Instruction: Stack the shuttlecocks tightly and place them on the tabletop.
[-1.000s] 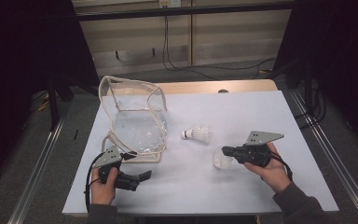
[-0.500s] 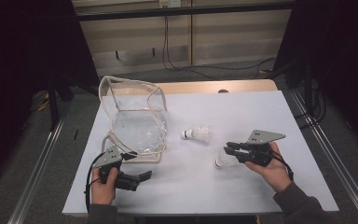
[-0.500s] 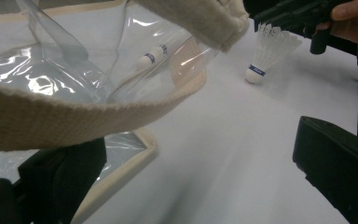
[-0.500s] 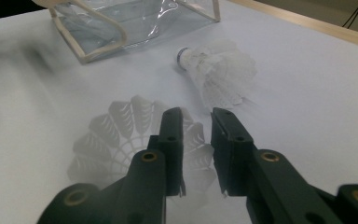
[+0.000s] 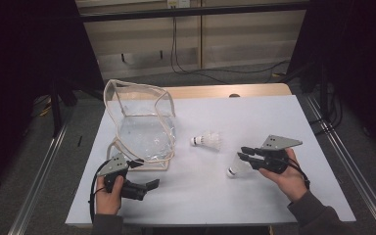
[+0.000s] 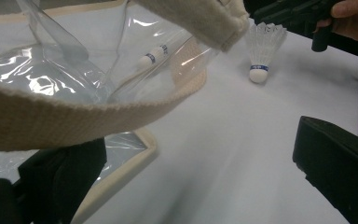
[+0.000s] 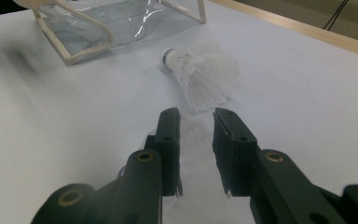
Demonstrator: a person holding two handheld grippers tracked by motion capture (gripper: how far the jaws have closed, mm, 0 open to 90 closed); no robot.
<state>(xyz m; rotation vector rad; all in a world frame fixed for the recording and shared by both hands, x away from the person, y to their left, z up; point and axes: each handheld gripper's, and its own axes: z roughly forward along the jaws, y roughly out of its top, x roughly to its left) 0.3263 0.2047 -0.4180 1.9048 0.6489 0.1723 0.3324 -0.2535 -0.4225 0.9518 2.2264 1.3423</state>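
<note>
A clear plastic bag [image 5: 144, 129] with beige trim stands open at the table's left. One white shuttlecock [image 5: 206, 140] lies on its side beside the bag, and it lies just ahead of the jaws as the shuttlecock [image 7: 200, 70] in the right gripper view. A second shuttlecock [image 5: 234, 169] stands cork down on the table with its feathers between the jaws of my right gripper [image 5: 242, 152], which is shut on it. My left gripper [image 5: 149, 186] rests open near the bag's front corner. The bag's beige strap [image 6: 98, 116] crosses above its jaws.
The white table [image 5: 274, 112] has free room at the right and along the front. A wooden strip [image 5: 225, 91] runs along its far edge. Metal rails [image 5: 36, 181] flank both sides of the table.
My right gripper has shifted slightly to the right with the shuttlecock's feathers between its jaws. The left gripper and the bag have not moved.
</note>
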